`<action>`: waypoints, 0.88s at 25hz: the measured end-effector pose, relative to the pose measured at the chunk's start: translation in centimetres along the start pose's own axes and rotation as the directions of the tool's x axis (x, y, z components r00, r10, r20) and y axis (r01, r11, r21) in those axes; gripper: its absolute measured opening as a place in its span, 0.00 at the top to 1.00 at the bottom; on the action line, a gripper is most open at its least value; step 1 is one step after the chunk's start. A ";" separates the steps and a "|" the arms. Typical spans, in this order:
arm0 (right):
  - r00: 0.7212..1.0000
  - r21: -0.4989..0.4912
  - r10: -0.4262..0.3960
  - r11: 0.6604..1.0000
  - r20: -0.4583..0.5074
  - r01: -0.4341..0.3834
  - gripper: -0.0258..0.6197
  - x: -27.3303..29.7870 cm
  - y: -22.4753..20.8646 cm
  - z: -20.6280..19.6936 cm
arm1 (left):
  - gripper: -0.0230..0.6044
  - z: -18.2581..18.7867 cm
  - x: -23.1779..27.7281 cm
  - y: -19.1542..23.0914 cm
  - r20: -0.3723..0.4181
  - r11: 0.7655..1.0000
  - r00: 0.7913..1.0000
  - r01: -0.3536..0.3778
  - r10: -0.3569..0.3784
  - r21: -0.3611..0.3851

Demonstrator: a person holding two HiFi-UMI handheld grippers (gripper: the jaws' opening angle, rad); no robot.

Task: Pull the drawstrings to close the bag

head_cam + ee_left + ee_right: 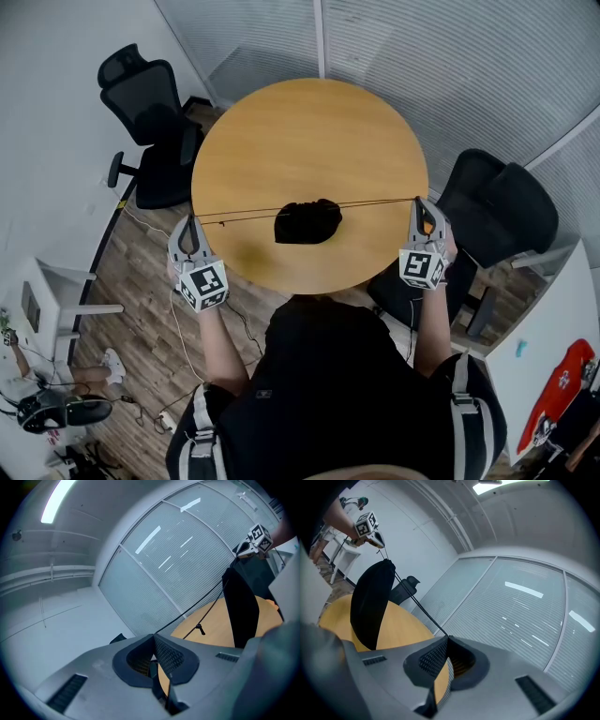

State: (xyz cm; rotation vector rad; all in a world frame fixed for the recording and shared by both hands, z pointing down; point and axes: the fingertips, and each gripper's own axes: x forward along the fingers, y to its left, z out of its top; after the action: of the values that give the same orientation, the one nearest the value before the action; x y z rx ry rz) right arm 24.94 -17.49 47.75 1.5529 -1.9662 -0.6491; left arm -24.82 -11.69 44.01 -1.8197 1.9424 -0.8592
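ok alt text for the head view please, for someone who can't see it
From above, a person holds the drawstrings of a black bag taut sideways over a round wooden table, the left hand-held gripper and right hand-held gripper each shut on one end. Black office chairs stand on both sides.

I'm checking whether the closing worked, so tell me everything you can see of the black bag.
The black bag is a small, soft, cloth-like pouch with its mouth gathered. It hangs midway along thin dark drawstrings stretched taut between the left gripper and the right gripper, both shut on them, over the round wooden table. Whether its bottom touches the table cannot be told.
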 end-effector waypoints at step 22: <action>1.000 -0.050 0.027 0.998 -0.003 -0.027 0.87 0.6 1.8 1.2 | 0.94 -2.1 0.2 1.2 -0.013 1.000 1.000 0.000 -0.001 -0.025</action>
State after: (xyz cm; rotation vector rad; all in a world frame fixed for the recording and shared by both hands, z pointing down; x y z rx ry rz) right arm 22.75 -17.67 48.13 1.4943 -1.9513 -0.6801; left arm -27.08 -11.53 44.89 -1.8334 1.9694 -0.8526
